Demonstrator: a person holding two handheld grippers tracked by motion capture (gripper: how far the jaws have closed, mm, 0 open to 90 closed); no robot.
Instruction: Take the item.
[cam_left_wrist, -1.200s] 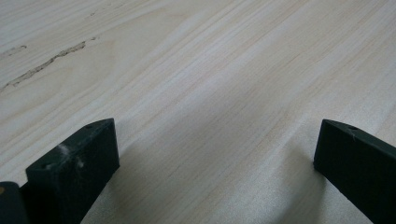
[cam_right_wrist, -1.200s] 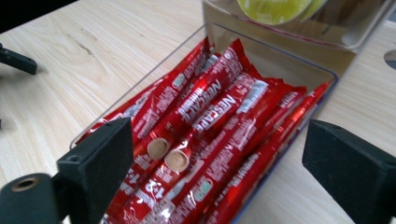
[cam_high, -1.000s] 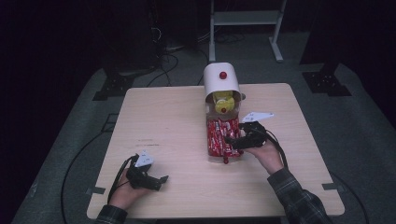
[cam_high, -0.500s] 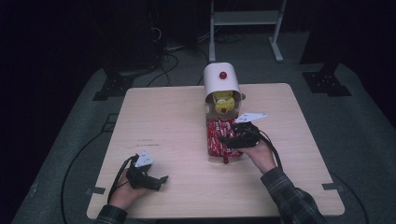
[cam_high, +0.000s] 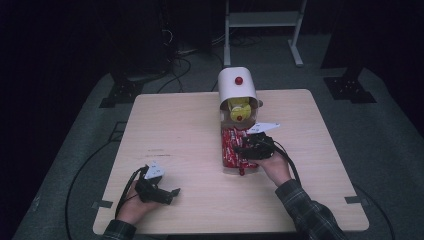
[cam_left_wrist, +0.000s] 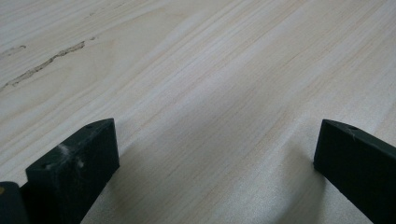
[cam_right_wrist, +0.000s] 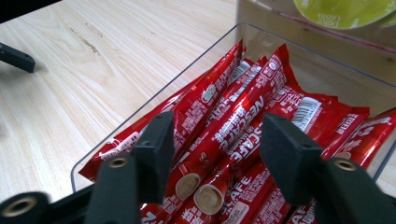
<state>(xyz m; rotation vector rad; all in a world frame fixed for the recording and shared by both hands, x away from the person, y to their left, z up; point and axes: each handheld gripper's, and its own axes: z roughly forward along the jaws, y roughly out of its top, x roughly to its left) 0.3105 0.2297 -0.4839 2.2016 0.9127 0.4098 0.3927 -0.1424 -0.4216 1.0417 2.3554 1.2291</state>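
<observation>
The red coffee sticks (cam_right_wrist: 243, 126) lie heaped in a clear tray (cam_right_wrist: 154, 88) at the middle of the table (cam_high: 180, 135), just in front of a white capsule dispenser (cam_high: 237, 90), and none looks lifted out yet. The right gripper (cam_right_wrist: 215, 140) hangs over the heap with its jaws wide and one stick between them, so the pick seems barely begun. The left gripper (cam_high: 170, 192) rests near the table's front edge, jaws wide and empty

Clear plastic tray (cam_right_wrist: 140, 109) on the table (cam_high: 175, 135), directly in front of the white capsule dispenser (cam_high: 237, 90). It holds red Nescafé stick sachets (cam_right_wrist: 243, 121) lying flat, overlapping, roughly parallel. Yellow-green capsules (cam_high: 239, 107) sit in the dispenser's open front.
</observation>
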